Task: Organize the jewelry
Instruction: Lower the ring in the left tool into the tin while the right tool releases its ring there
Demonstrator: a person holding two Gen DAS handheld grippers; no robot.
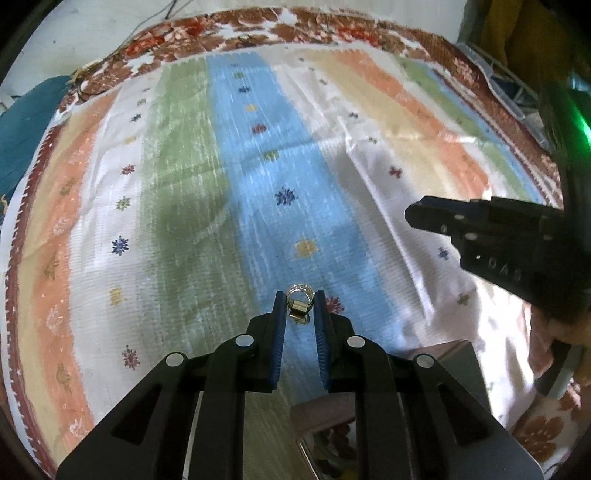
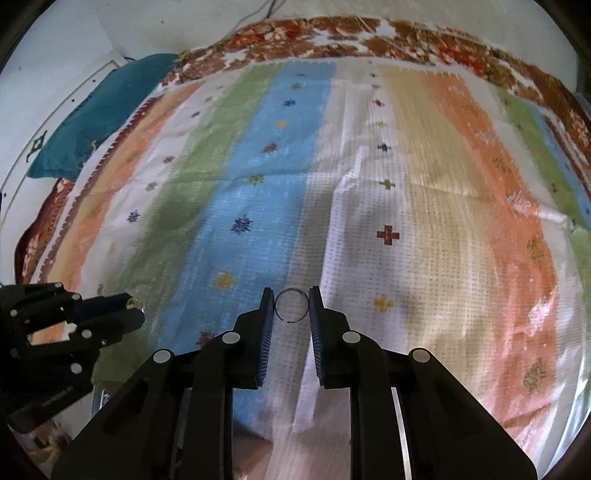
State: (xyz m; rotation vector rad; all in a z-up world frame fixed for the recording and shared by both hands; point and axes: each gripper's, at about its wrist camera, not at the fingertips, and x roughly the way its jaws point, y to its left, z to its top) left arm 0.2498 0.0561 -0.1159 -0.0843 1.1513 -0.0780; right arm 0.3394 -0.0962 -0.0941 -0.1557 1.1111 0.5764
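Note:
My left gripper point(image 1: 300, 304) is shut on a small cluster of gold and silver rings point(image 1: 301, 301), held between its blue-padded fingertips above the striped cloth point(image 1: 184, 206). It also shows at the left of the right wrist view point(image 2: 135, 306), with the rings point(image 2: 136, 302) glinting at its tip. My right gripper point(image 2: 291, 304) is shut on a thin open wire ring point(image 2: 291, 305), held upright between its fingertips. The right gripper also shows at the right of the left wrist view point(image 1: 410, 214).
A striped cloth point(image 2: 369, 221) with small cross motifs covers a floral bedspread point(image 1: 258, 29). A teal cushion point(image 2: 110, 110) lies at the far left. A box edge point(image 1: 443, 354) shows below my left gripper.

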